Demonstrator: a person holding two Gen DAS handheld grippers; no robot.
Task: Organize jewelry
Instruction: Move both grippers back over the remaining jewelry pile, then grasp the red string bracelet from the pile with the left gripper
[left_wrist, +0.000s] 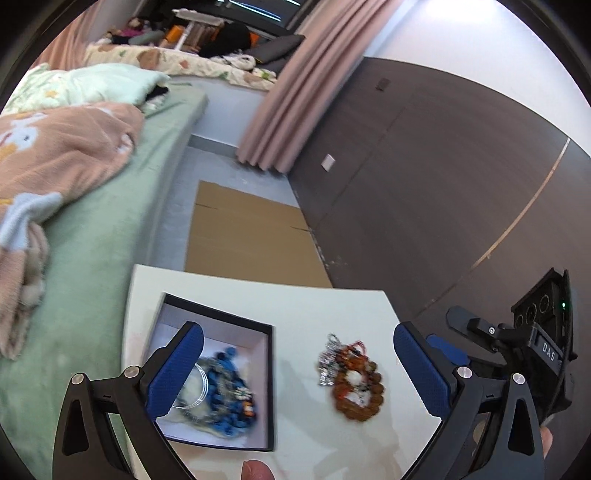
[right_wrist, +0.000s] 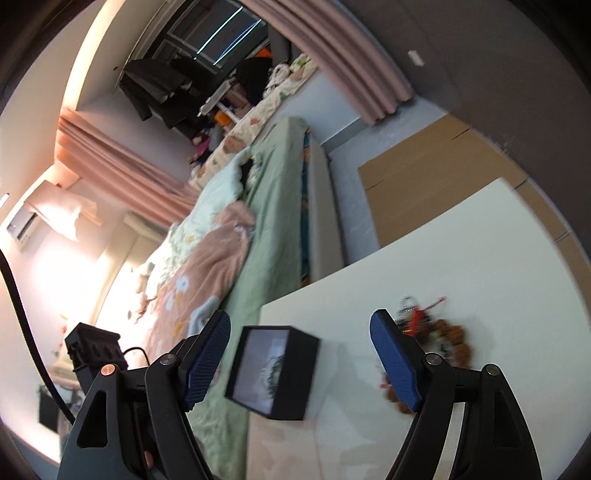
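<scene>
A black-rimmed open box (left_wrist: 271, 384) sits on a white table (left_wrist: 295, 310) and holds a blue bead strand (left_wrist: 227, 395) and thin silver bangles (left_wrist: 197, 387). A brown bead bracelet (left_wrist: 360, 387) with a silver piece (left_wrist: 328, 363) lies on the table to the right of the box. My left gripper (left_wrist: 297, 373) is open and empty above them. My right gripper (right_wrist: 299, 358) is open and empty over the table; the box (right_wrist: 306, 373) and the brown bracelet (right_wrist: 450, 339) show there too. It also shows in the left wrist view (left_wrist: 458, 332).
A bed with a green sheet (left_wrist: 92, 258) and a peach blanket (left_wrist: 55, 155) runs along the table's left side. Flat cardboard (left_wrist: 243, 240) lies on the floor beyond the table. A dark wood wall (left_wrist: 443, 184) and pink curtain (left_wrist: 295, 92) stand at the right.
</scene>
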